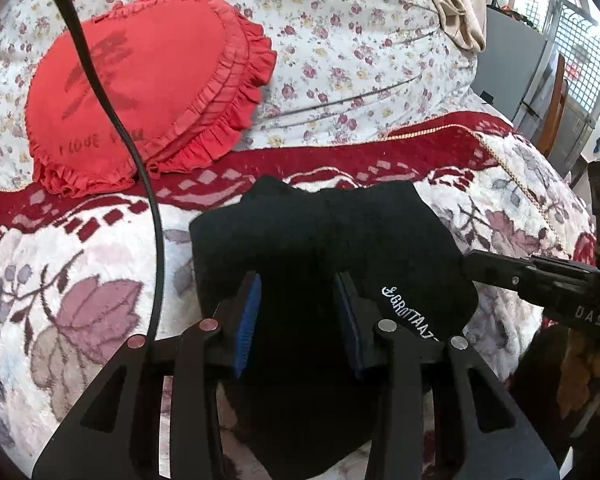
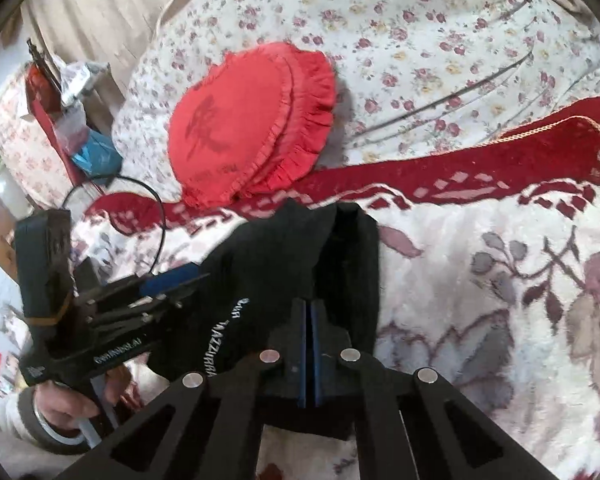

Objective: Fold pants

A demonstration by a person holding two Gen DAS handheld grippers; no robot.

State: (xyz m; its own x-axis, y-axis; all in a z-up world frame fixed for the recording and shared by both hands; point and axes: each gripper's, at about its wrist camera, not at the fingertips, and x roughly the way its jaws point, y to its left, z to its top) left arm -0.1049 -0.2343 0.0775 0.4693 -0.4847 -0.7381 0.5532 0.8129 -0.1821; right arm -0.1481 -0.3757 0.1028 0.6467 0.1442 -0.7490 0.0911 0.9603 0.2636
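Observation:
The black pants [image 1: 328, 240] with white lettering are bunched in a thick folded bundle above the floral blanket. My left gripper [image 1: 298, 308] has its blue-padded fingers clamped on the sides of the bundle, which fills the gap between them. In the right wrist view the pants [image 2: 268, 264] hang from my right gripper [image 2: 310, 312], whose blue pads are pressed together on a fold of the fabric. The left gripper [image 2: 180, 280] shows there at the left, gripping the same bundle. The right gripper's fingers [image 1: 512, 276] enter the left wrist view from the right.
A red heart-shaped frilled cushion [image 1: 148, 92] lies behind the pants on the bed, also in the right wrist view [image 2: 252, 124]. A cream and red floral blanket [image 1: 80, 280] covers the bed, with a flowered quilt [image 1: 340, 40] behind. A black cable [image 1: 140, 160] hangs at left. Clutter [image 2: 72, 120] stands beside the bed.

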